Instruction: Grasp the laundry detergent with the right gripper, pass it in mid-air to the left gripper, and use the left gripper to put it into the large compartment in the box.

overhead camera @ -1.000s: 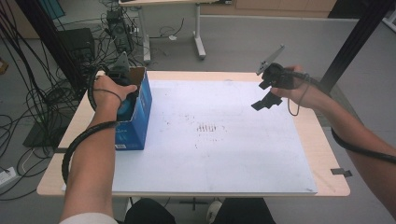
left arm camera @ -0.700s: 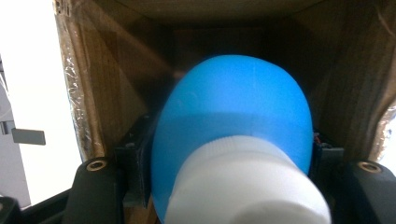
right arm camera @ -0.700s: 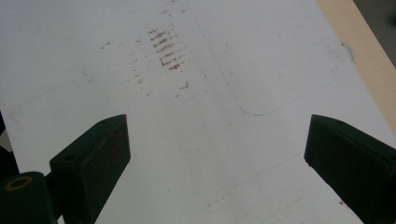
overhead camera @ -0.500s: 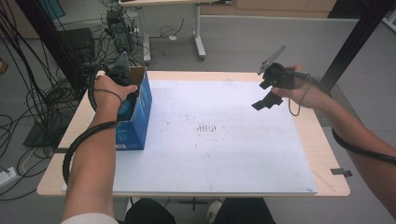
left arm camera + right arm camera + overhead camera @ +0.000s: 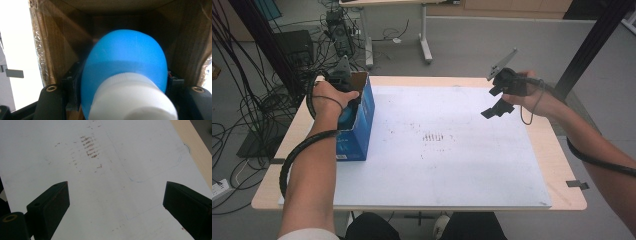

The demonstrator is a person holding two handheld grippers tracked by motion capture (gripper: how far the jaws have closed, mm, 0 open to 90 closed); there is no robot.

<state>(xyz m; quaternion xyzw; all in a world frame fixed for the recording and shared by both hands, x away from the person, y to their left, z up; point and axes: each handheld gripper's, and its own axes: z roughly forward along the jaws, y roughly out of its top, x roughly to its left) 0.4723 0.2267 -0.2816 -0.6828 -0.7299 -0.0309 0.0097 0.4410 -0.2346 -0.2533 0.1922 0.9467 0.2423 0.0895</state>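
Blue bottle with a white cap, gripped by the left gripper across its body, one black jaw pressed against each flank. Long axis running along the gripper's line of sight: cap end toward the camera, rounded blue base pointing away, deep into the open carton. Sits inside that carton, brown cardboard walls close on all sides in the left gripper view (a strip of shiny tape along the left edge of the opening). Whether the base touches the far wall, hard to tell.

From the high view, blue carton standing at the left edge of the white sheet, open end up, with the left hand over it and the gripper sunk into the opening (so the bottle's base pointing roughly downward). A sliver of blue visible just under the hand.

Well apart on the far right, right gripper held above the sheet, tilted down toward it, jaws spread wide with nothing between them. Under it in the right gripper view, rows of small reddish-brown marks and a faint pencilled outline on the sheet. Wooden table showing as a border around the sheet; grey floor and tangled cables beyond on the left.
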